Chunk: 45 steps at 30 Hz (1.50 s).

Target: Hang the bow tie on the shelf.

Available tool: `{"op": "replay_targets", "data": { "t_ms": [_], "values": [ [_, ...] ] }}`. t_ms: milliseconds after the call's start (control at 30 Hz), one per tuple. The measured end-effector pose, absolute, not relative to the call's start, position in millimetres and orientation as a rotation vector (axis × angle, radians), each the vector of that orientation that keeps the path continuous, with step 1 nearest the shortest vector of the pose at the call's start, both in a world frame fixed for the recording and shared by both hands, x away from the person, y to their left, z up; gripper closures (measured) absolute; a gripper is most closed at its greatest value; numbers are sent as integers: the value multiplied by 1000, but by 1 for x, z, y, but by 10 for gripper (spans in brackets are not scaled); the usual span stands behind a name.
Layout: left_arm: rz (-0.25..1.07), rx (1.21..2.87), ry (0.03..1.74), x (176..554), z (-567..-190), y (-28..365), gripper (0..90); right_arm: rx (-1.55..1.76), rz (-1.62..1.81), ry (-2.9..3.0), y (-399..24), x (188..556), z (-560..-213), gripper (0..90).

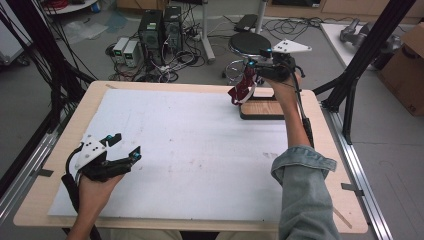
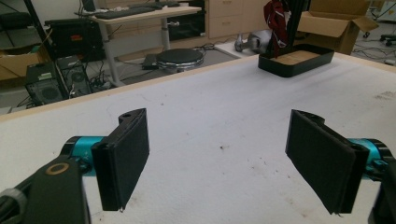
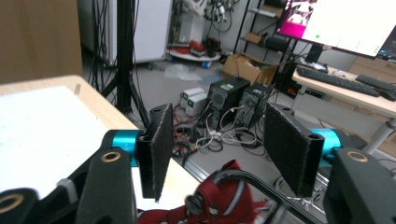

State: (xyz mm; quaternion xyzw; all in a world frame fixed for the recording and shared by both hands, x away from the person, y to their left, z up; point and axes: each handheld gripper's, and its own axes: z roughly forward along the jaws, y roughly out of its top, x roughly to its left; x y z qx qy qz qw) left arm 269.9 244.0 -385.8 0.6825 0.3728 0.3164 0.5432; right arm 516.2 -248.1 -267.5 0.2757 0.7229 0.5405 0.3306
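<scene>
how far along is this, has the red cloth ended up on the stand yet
Looks done: the red cloth hangs from a black bar over the wood-floored black tray at the table's far right. In hand: nothing; the right gripper hovers open just above the cloth, not clamping it. The left gripper rests open over the white mat. What is left cannot be told.

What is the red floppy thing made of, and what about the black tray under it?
The red thing looks like cloth, maybe a striped tie or scarf: it droops in soft folds. The tray seems to be smooth black plastic or metal around a wooden floor, light brown like wood, though that is hard to confirm.
</scene>
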Motion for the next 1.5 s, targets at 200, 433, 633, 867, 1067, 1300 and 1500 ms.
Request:
{"op": "replay_targets", "data": {
  "t_ms": [200, 433, 633, 867, 1067, 1300, 1500],
  "values": [
    [751, 1624, 882, 270, -386, 242, 218, 780, 1470, 1831, -271, 506, -268, 301],
    [752, 1624, 883, 271, -386, 242, 218, 836, 1525, 1785, -293, 495, -270, 208],
    [754, 1621, 880, 271, -386, 242, 218, 892, 1500, 1753, -308, 479, -273, 114],
    [753, 1620, 886, 271, -387, 243, 217, 919, 1514, 1720, -328, 452, -285, 114],
    [760, 1619, 890, 271, -387, 245, 217, 925, 1498, 1692, -342, 425, -296, 109],
    [760, 1622, 886, 270, -387, 244, 217, 956, 1510, 1660, -352, 400, -304, 108],
    [767, 1617, 888, 270, -386, 245, 217, 960, 1543, 1620, -357, 373, -313, 109]
  ]
}}
